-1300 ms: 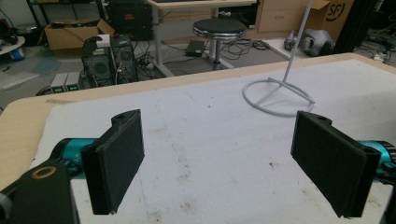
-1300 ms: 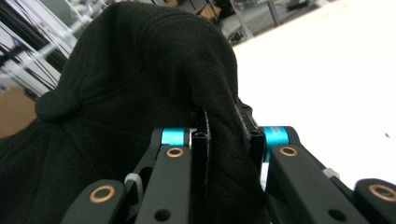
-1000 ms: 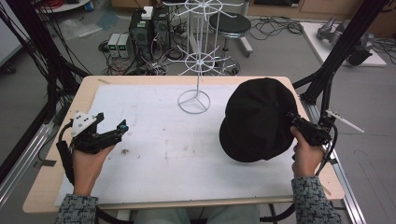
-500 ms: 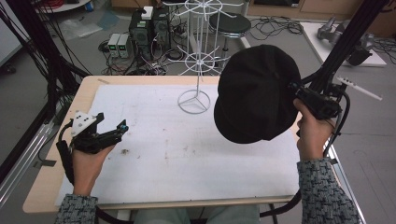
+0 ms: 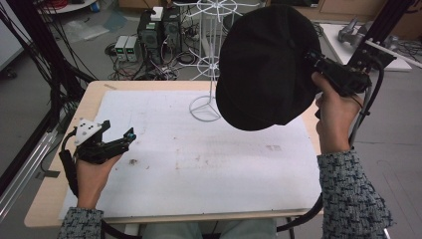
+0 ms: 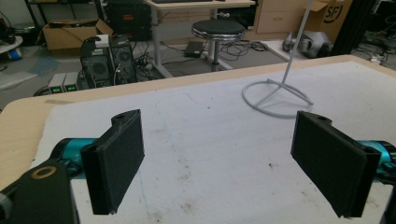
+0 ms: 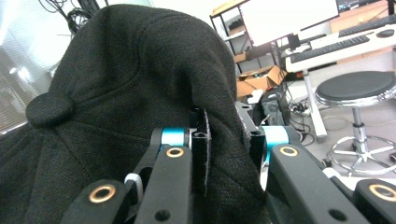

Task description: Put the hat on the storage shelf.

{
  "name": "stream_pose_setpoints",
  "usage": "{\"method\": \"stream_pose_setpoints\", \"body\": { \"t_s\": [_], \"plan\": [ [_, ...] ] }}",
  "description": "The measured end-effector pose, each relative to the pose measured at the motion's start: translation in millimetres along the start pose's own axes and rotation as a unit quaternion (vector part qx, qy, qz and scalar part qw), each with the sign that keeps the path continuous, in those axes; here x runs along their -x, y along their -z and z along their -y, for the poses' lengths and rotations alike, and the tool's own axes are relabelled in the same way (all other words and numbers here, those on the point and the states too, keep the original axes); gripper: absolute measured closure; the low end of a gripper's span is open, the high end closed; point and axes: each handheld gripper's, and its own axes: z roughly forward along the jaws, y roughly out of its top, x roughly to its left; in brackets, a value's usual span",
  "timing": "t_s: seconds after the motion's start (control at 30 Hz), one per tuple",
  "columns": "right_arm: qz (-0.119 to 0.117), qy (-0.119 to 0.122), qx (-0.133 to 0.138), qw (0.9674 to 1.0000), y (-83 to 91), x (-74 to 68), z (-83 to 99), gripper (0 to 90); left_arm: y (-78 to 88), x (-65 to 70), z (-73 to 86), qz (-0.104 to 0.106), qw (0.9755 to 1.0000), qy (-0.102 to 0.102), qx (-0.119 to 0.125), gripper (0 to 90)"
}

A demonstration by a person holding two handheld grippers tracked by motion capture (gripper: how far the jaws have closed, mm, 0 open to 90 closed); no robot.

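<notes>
A black cap hangs high over the table's back right, held by my right gripper, which is shut on its edge. In the right gripper view the cap bulges up in front of the jaws, with a fold of its fabric pinched between them at the right gripper. The cap hides part of the white wire rack whose ring base stands on the white mat. My left gripper rests open at the table's left; its jaws stand wide apart, left gripper, with nothing between them.
The rack's base ring lies ahead of the left gripper on the stained mat. Behind the table are computer boxes, cables and a stool. Black frame poles rise at the left edge.
My right gripper has lifted the cap up off the table and carried it back toward the wire rack. The left gripper has stayed in place, open.
</notes>
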Motion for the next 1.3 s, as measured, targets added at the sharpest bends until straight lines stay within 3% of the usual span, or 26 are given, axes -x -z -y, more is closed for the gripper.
{"method": "stream_pose_setpoints", "body": {
  "t_s": [0.5, 0.77, 1.03, 1.3],
  "plan": [
    [-0.041, -0.004, 0.020, 0.9989, -18.4, -21.2, -19.4, 79.2, -1.1, -1.0, 1.2, -0.003, 1.0000, 0.000, -0.001, 17.4],
    [-0.040, 0.002, 0.020, 0.9990, -39.8, -28.0, -26.1, 79.0, -1.4, -0.8, 1.5, -0.002, 1.0000, 0.000, -0.001, 17.4],
    [-0.040, -0.011, 0.015, 0.9990, -64.4, -17.1, -16.4, 78.4, -0.8, -1.0, 1.5, -0.001, 1.0000, 0.000, -0.001, 17.4],
    [-0.037, -0.032, 0.005, 0.9988, -85.6, 0.7, 6.3, 76.7, 1.1, -1.0, 1.6, 0.000, 1.0000, -0.002, 0.000, 17.4]
  ]
}}
